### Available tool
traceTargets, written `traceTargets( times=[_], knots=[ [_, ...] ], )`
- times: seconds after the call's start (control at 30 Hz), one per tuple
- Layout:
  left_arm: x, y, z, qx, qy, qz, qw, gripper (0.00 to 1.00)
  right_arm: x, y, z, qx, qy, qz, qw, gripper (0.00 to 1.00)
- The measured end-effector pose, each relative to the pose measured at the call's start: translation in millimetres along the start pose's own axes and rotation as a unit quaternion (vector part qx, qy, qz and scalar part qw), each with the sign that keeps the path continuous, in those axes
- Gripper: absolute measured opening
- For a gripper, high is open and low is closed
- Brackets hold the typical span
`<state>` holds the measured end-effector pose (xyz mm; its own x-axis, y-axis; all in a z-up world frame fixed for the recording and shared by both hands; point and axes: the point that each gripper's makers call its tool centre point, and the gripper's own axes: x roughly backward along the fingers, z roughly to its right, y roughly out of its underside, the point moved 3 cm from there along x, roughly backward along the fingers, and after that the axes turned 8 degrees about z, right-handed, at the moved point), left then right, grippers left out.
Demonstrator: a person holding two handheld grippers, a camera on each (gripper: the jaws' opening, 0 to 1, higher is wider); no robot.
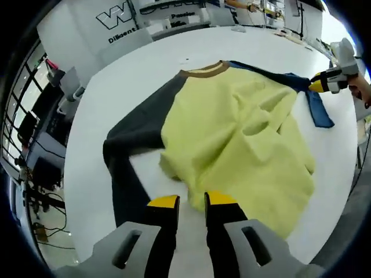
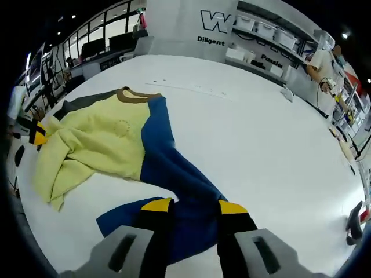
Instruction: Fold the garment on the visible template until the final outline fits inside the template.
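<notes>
- The garment lies rumpled on the white table, yellow body bunched, so its outline needs folding inward;
- Your left gripper hovers spread at the hem;
- Your right gripper straddles the blue sleeve, jaws parted, ready to lift it.

Left gripper view: looks down over its own jaws from the hem end of the shirt, facing toward the collar and a far wall with lettering; close to the cloth. Right gripper view: sits low at the blue sleeve, facing across the white table toward the same lettered wall. The 2 views share the shirt, the table and the wall; each catches the other gripper at its edge.
</notes>
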<state>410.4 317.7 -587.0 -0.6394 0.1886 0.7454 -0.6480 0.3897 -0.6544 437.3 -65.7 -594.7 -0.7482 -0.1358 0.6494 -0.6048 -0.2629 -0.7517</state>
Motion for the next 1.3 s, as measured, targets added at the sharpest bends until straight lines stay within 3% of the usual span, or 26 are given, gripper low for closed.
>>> traceTargets(
  times=[0.17,0.3,0.57,0.77,1.07,1.3],
  knots=[
    [9,-0.9,9.8,0.018,0.012,0.014,0.9997,0.28,5,-9.5,-27,0.011,-0.043,0.035,0.9984,0.32],
    [12,2.8,22.8,0.015,0.021,0.015,0.9995,0.36,10,-9.2,-44,0.037,-0.062,0.039,0.9966,0.36],
    [17,5.3,43.1,0.044,0.053,0.033,0.9971,0.46,21,-9.8,-89,0.034,-0.129,0.053,0.9896,0.52],
    [23,9.0,60.2,0.078,0.062,0.050,0.9938,0.52,28,-6.8,-128,0.037,-0.177,0.054,0.9819,0.70],
    [22,18.2,76.9,0.088,0.077,0.049,0.9919,0.63,36,-3.4,-168,0.048,-0.227,0.054,0.9711,0.69],
    [26,27.2,83.9,0.064,0.078,0.037,0.9942,0.65,40,5.0,-199,0.068,-0.248,0.047,0.9652,0.51]
  ],
)
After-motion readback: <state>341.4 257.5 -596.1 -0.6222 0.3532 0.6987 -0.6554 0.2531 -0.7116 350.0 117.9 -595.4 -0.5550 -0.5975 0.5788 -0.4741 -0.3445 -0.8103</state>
